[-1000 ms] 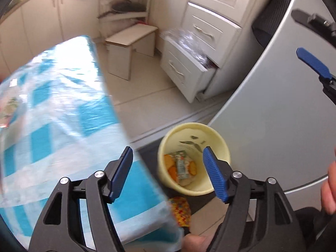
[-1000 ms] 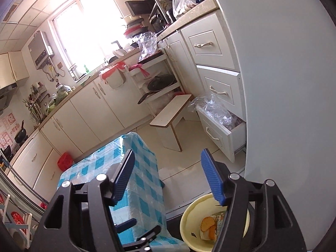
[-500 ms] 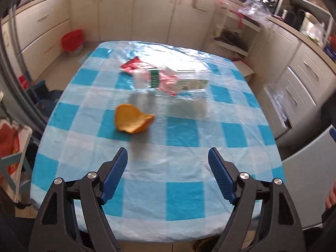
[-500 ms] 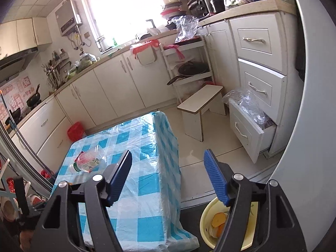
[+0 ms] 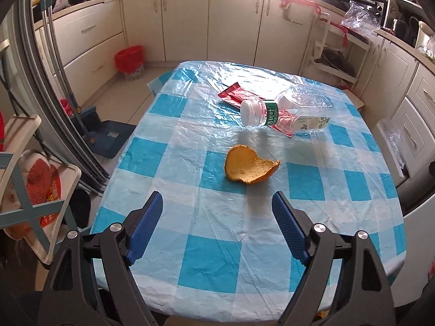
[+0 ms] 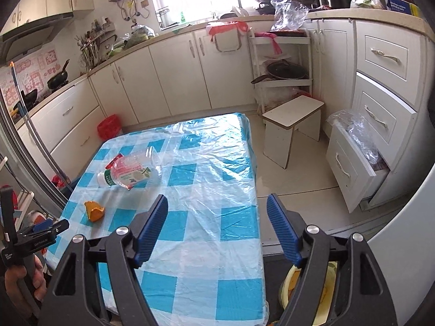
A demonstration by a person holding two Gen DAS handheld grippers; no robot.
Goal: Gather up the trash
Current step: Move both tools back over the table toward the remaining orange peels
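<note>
An orange peel (image 5: pixel 250 169) lies mid-table on the blue-checked cloth (image 5: pixel 244 244); it also shows in the right wrist view (image 6: pixel 93 210). Behind it lies a clear plastic bottle (image 5: pixel 285 111) on its side over a red wrapper (image 5: pixel 236 95); the bottle also shows in the right wrist view (image 6: pixel 130 172). My left gripper (image 5: pixel 217 225) is open and empty above the table's near edge, a short way from the peel. My right gripper (image 6: pixel 217 228) is open and empty over the table's right edge. A yellow bin (image 6: pixel 330 285) with trash sits on the floor, partly hidden by the right gripper.
A white stool (image 6: pixel 293 125) stands on the floor beyond the table. An open drawer with plastic bags (image 6: pixel 356 146) juts out at right. A red basket (image 5: pixel 129 58) sits by the cabinets. A folding rack (image 5: pixel 30 190) stands left of the table.
The left gripper swung from over the yellow bin to the table and closed in on the peel. The right gripper tilted down toward the table. Both stayed open.
</note>
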